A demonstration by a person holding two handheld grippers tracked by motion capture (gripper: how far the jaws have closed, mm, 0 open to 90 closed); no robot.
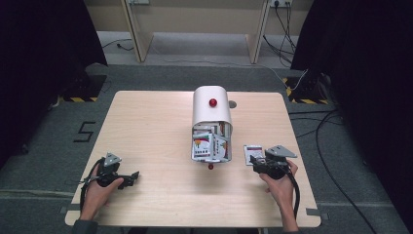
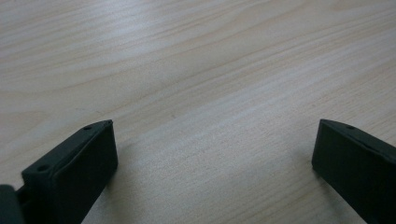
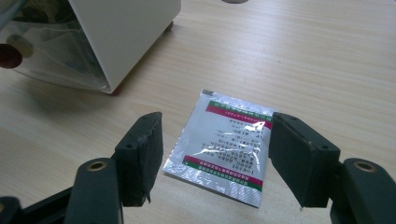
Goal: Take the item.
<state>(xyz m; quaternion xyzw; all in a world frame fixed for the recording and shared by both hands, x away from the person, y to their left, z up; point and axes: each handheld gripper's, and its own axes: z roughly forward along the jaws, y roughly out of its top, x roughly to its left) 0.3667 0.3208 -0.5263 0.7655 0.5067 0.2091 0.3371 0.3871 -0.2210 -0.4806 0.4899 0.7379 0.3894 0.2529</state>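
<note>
A white box with a rounded top and a red knob (image 1: 212, 112) stands mid-table, its clear front flap (image 1: 210, 148) folded down with several sachets inside. One flat silver sachet (image 3: 224, 145) (image 1: 253, 151) with green and red bands lies on the wood right of the box. My right gripper (image 3: 215, 149) (image 1: 257, 164) is open, its jaws either side of that sachet and just above it. My left gripper (image 2: 212, 154) (image 1: 130, 178) is open over bare wood at the front left, nothing between its jaws.
The light wooden table (image 1: 146, 126) has bare room left of the box. The box's white side (image 3: 126, 32) and clear flap (image 3: 46, 51) sit close to the upper left of my right gripper. A small round hole (image 1: 232, 104) lies in the tabletop behind the box.
</note>
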